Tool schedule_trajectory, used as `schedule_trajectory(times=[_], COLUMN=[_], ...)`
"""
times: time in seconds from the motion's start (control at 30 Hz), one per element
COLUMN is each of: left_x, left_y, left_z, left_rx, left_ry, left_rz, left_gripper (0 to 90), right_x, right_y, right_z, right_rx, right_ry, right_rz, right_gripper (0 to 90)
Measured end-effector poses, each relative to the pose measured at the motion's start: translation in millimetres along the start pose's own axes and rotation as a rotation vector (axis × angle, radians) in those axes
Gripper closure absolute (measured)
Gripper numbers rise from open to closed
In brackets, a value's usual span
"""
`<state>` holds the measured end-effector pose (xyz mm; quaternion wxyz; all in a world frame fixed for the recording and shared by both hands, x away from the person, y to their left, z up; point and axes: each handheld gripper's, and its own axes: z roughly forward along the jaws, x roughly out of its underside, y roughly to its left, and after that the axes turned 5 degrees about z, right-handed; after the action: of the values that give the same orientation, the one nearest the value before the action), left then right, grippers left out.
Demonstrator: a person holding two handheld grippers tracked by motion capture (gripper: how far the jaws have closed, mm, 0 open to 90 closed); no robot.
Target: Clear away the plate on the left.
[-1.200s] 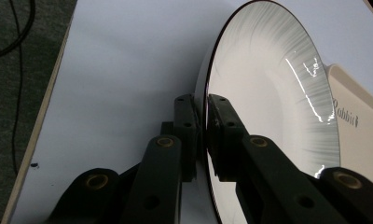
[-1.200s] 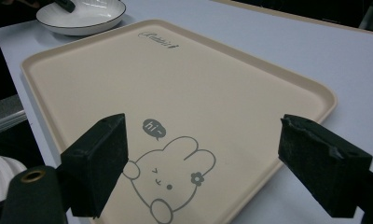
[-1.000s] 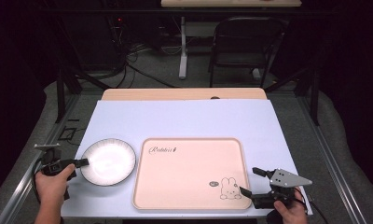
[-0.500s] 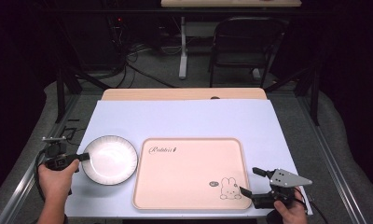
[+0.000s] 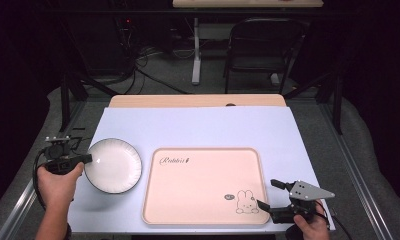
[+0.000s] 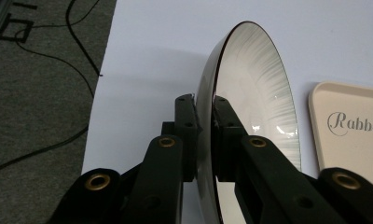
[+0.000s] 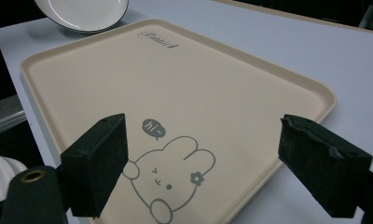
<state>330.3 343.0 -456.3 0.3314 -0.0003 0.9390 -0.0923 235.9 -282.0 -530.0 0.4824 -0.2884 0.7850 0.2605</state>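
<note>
The left gripper (image 6: 204, 121) pinches the white plate (image 5: 113, 165) at its nine-o'clock rim. The right gripper (image 7: 201, 163), fingers spread, hovers over the tray (image 5: 203, 190) marked "Rabbit" and "hi~".

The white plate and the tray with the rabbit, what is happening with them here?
A person is working with a gripper in each hand. The left gripper is shut on the rim of the white plate and holds it tilted above the pale blue mat, just left of the beige tray. The right gripper hovers open at the tray's near right corner, holding nothing. The tray carries nothing.
</note>
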Motion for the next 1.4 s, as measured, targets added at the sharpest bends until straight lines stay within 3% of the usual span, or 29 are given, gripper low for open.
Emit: schedule_trajectory(times=[0.3, 0.77, 1.23, 1.4], left_x=[-6.1, -19.0, -36.0, -42.5], left_y=[-3.0, -25.8, -70.7, -96.8], left_z=[-10.3, -15.8, 1.7, 13.3], left_rx=[0.002, 0.039, 0.129, 0.18], left_ry=[-0.019, -0.033, -0.036, -0.029], left_rz=[0.008, 0.058, 0.111, 0.145], left_gripper=[82.8, 82.4, 82.0, 81.9], right_x=[0.0, 0.1, 0.1, 0.2], right_y=[0.1, 0.1, 0.1, 0.1], right_z=[0.1, -0.2, -0.5, -0.4], right_rx=[0.0, 0.0, -0.001, -0.001], right_ry=[0.001, -0.001, -0.001, -0.001], right_rz=[0.002, -0.001, -0.003, -0.003], right_gripper=[15.2, 15.2, 15.2, 15.2])
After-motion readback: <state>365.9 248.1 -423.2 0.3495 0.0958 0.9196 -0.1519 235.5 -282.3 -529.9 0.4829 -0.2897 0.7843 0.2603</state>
